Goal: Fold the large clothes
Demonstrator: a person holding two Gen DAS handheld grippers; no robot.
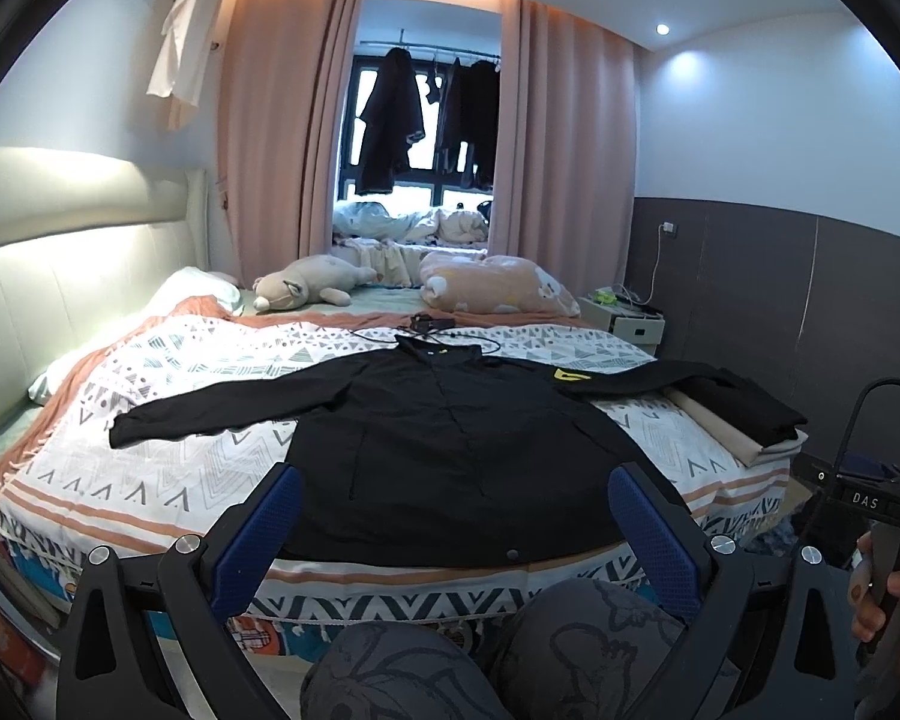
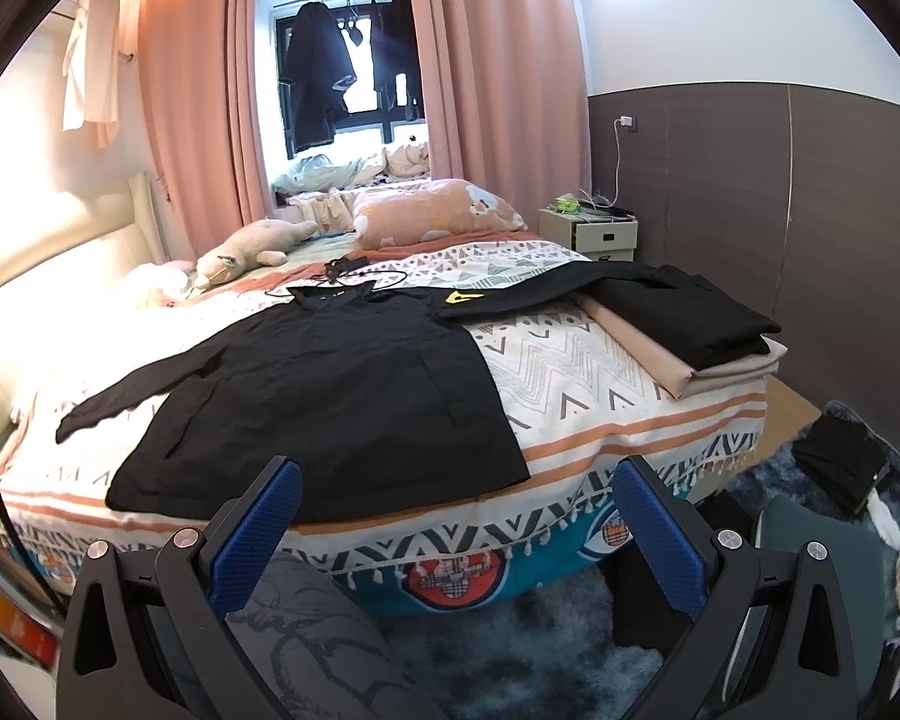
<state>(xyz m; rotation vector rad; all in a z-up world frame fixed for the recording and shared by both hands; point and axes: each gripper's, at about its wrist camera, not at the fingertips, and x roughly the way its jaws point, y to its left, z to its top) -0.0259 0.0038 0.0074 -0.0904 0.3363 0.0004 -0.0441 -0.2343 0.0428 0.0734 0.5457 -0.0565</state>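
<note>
On the bed point(image 1: 150, 372) I see a big black jacket point(image 1: 450, 438) lying flat, front side up. Its bottom hem reaches the near edge of the bed, and its collar points toward the far edge. One sleeve lies stretched out toward the headboard side. The other sleeve, with a yellow patch point(image 2: 463, 297), reaches over to a pile of folded clothes point(image 2: 690, 330) at the near corner on the other side. The sleeve end rests on that pile.

My left gripper point(image 1: 453, 510) hangs in the air just off the near edge, over the jacket's hem. Its blue jaws are spread wide and hold nothing. My right gripper point(image 2: 459, 504) hangs off the same edge too, close to the hem corner. Its jaws are also spread wide and hold nothing.

A plush toy point(image 1: 306, 288) and a pink pillow point(image 1: 492, 285) lie along the far edge of the bed.
</note>
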